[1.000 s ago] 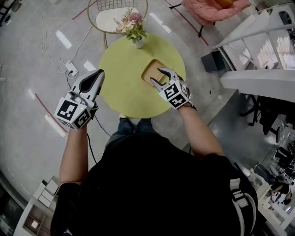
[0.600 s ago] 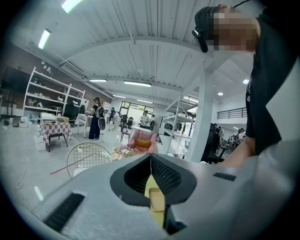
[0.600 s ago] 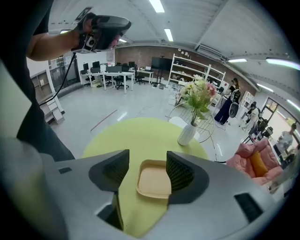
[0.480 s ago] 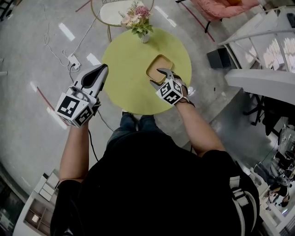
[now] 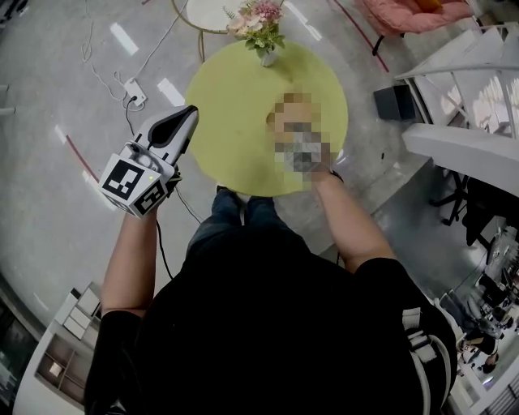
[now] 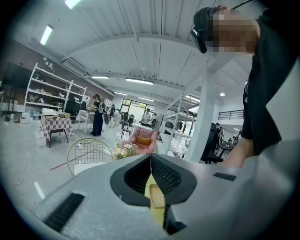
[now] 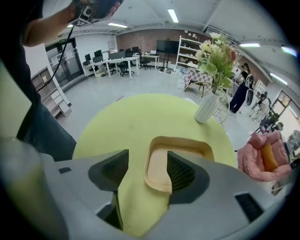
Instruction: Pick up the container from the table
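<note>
The container [image 7: 158,161] is a shallow tan tray with rounded corners, lying on the round yellow-green table [image 7: 131,117]. My right gripper [image 7: 147,160] points steeply down just above it, jaws open wide. Its right jaw hangs over the tray's inside, its left jaw outside the near rim, and neither pad touches. In the head view a blurred patch covers this gripper and most of the tray. My left gripper [image 5: 188,115] is held off the left edge of the table [image 5: 235,105], jaws shut and empty.
A white vase of flowers [image 7: 206,108] stands at the table's far edge, beyond the tray. A wire chair [image 5: 203,6] is behind the table. A power strip with cables [image 5: 134,99] lies on the floor to the left. White shelving [image 5: 462,105] stands to the right.
My right gripper has dropped toward the tray and its jaws have spread wider. The left gripper has stayed about where it was.
</note>
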{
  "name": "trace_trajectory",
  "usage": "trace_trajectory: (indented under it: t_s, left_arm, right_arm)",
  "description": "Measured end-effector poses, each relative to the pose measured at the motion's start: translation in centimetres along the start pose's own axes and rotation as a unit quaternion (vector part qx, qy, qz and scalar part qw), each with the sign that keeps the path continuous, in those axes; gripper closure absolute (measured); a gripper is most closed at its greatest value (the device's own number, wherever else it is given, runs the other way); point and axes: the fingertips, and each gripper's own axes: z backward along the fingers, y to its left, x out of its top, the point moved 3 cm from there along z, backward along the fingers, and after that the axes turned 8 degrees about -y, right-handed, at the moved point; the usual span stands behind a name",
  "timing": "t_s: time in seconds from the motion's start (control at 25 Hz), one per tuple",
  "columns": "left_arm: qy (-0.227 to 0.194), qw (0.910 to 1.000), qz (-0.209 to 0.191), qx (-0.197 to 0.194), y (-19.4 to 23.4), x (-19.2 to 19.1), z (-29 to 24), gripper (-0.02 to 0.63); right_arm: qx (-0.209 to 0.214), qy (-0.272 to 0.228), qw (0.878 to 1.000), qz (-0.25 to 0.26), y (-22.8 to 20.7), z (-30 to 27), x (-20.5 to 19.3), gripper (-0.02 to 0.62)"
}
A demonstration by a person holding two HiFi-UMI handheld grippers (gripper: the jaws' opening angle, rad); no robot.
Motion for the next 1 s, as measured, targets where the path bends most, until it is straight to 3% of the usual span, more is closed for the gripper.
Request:
trace_trajectory:
  t_s: [0.28, 0.6, 1.0]
  left_arm:
    - [-0.001, 0.9997, 0.020, 0.012, 1.4, -0.7, 0.7, 0.588]
    - [0.008, 0.9995, 0.027, 0.015, 1.8, -1.2, 1.5, 0.588]
    - [0.004, 0.9988, 0.042, 0.025, 2.3, -2.0, 2.6, 0.588]
  right_arm:
    - [0.024, 0.049, 0.999, 0.002, 0.7, -3.2, -3.0, 0.336]
    - [0.044, 0.087, 0.995, 0.005, 0.9, -4.7, -4.2, 0.397]
    - [0.026, 0.104, 0.994, 0.033, 0.2, -5.2, -3.9, 0.542]
